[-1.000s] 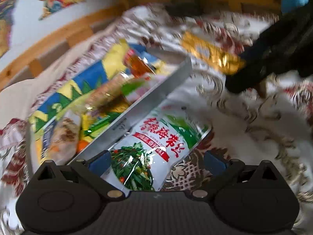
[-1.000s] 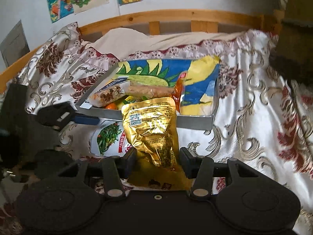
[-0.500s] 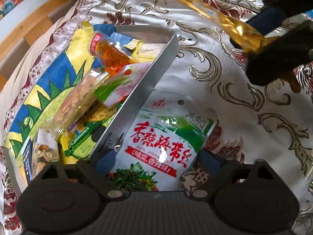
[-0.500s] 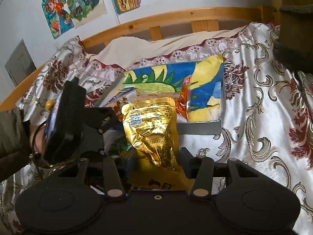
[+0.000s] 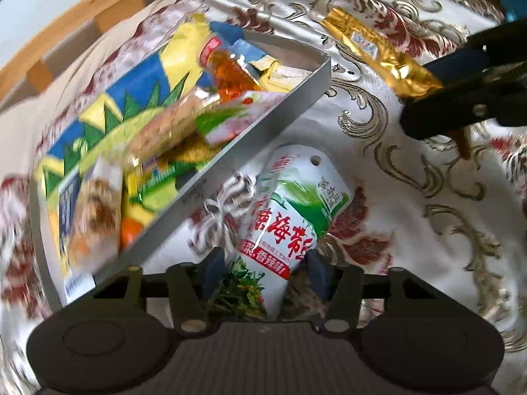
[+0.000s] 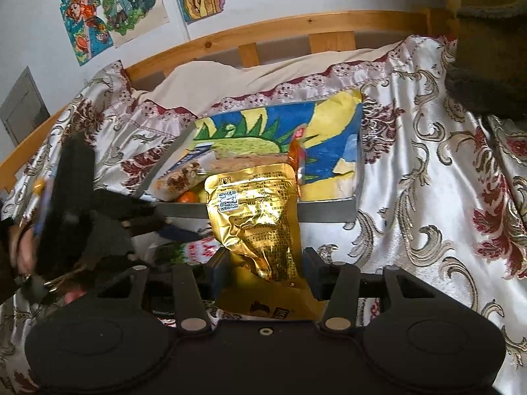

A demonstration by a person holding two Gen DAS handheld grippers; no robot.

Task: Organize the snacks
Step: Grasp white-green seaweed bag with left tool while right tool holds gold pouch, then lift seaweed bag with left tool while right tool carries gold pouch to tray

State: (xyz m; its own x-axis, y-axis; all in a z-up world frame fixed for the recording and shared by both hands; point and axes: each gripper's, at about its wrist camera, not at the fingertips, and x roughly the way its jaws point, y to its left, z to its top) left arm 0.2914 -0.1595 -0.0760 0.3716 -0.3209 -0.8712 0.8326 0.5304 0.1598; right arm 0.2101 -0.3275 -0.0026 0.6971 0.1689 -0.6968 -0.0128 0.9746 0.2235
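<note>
A white and green seaweed packet (image 5: 290,210) stands buckled between the blue pads of my left gripper (image 5: 265,270). Its jaws are closing and the pads press on the packet's lower sides, just right of the grey metal tray (image 5: 263,131). My right gripper (image 6: 265,273) is shut on a gold foil packet (image 6: 257,217), held upright in front of the tray's (image 6: 322,212) near wall. The left wrist view shows the gold packet (image 5: 378,52) and the right gripper (image 5: 418,98) at upper right. In the right wrist view the left gripper (image 6: 171,230) sits low at the left over the seaweed packet (image 6: 194,250).
The tray holds several snack packets on a blue, yellow and green drawing (image 6: 263,125). It rests on a patterned satin bedspread (image 6: 428,181) with a wooden bed rail (image 6: 263,33) behind. Dark olive fabric (image 6: 487,49) hangs at upper right. A hand (image 6: 19,253) grips the left tool.
My left gripper's jaws have closed from wide apart onto the seaweed packet, which has buckled and tipped up off the bedspread. The right gripper keeps hold of the gold packet in place.
</note>
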